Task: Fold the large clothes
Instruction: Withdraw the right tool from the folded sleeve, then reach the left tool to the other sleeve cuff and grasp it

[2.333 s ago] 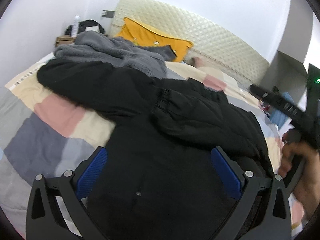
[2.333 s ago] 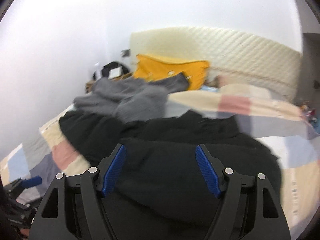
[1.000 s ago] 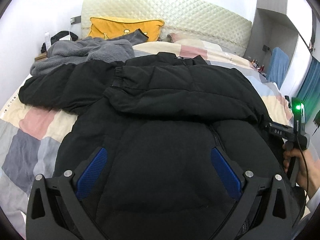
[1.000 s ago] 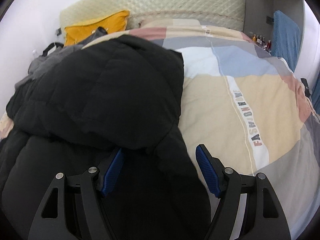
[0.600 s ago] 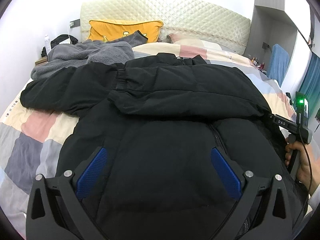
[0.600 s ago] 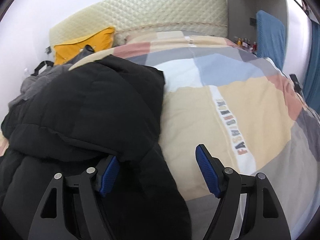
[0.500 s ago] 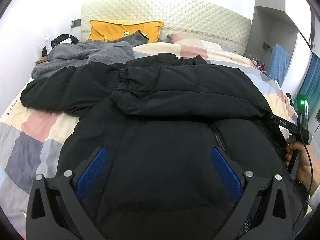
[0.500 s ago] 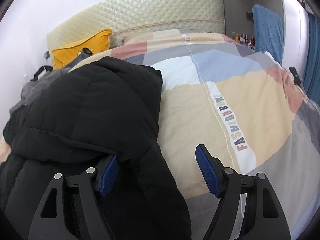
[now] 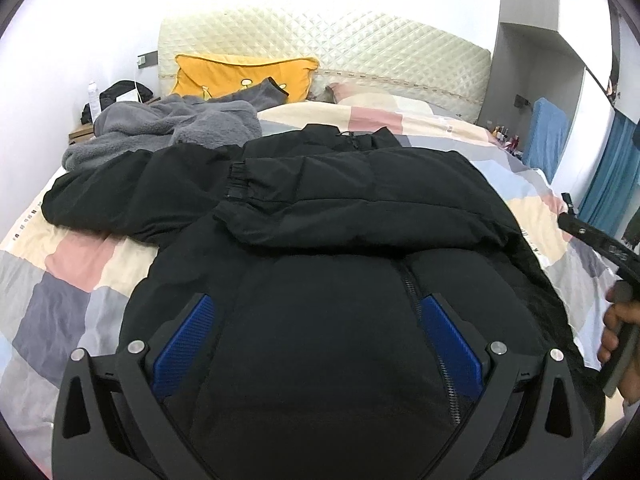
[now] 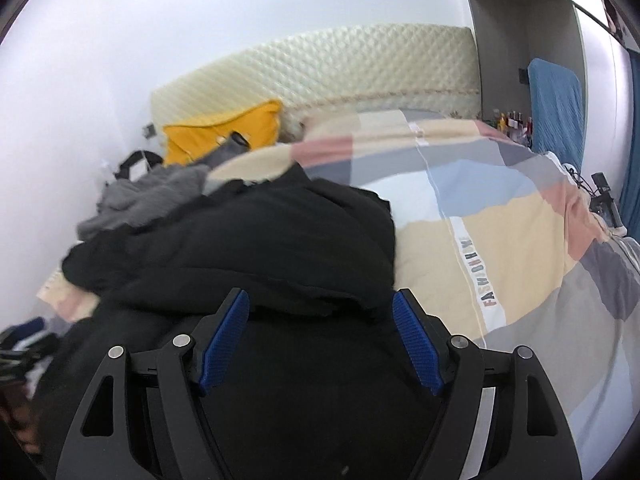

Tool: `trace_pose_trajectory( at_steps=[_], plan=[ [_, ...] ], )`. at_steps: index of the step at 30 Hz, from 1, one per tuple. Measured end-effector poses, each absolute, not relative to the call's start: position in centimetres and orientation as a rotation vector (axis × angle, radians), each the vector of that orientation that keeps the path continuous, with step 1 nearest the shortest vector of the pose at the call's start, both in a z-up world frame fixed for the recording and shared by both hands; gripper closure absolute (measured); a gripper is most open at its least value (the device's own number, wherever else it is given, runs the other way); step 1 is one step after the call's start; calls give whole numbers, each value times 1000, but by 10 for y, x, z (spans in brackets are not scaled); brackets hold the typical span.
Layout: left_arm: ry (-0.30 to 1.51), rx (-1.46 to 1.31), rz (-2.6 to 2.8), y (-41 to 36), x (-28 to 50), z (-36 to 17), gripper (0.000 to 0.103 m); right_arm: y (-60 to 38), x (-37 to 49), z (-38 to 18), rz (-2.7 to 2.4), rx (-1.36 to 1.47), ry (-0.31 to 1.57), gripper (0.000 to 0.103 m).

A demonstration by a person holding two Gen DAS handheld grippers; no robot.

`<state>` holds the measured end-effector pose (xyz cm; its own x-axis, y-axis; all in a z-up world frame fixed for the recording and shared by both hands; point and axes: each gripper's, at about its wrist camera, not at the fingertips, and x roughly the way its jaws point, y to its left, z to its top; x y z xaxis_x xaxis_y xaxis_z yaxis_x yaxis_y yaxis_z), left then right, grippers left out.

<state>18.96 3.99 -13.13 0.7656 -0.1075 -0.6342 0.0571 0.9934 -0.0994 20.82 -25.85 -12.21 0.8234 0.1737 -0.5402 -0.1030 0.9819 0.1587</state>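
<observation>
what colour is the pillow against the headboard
Yellow-orange; the pillow shows best in the left wrist view.

The black jacket [image 9: 340, 264] is a padded cloth with a smooth, matt weave, its one visible cuff gathered in elastic, and a dull toothed zip runs down its front. Far left, the grey garment [image 9: 168, 128] looks like thick, fuzzy fleece. The patchwork cover [image 10: 500, 216] on the bed is soft, matt cotton-like cloth, lightly creased. At the far end the headboard [image 9: 360, 48] has a quilted, faintly glossy cream skin, and the yellow pillow [image 9: 240, 76] before it is plain matt fabric. Both grippers are matt black plastic with bright metal pins, and their pads [image 10: 416, 344] are ribbed blue rubber-like material.
</observation>
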Motion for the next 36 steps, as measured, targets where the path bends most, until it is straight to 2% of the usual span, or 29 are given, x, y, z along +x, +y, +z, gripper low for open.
trace_pose_trajectory(
  at_steps=[13, 21, 36],
  plan=[
    [672, -97, -111, 38, 154, -117, 0, -236, 110, -81, 187, 51, 465, 29],
    [630, -84, -117, 38, 120, -111, 0, -232, 56, -83, 146, 87, 427, 29],
    [631, -130, -82, 64, 145, -96, 0, -222, 48, -101, 126, 72, 372, 29]
  ],
)
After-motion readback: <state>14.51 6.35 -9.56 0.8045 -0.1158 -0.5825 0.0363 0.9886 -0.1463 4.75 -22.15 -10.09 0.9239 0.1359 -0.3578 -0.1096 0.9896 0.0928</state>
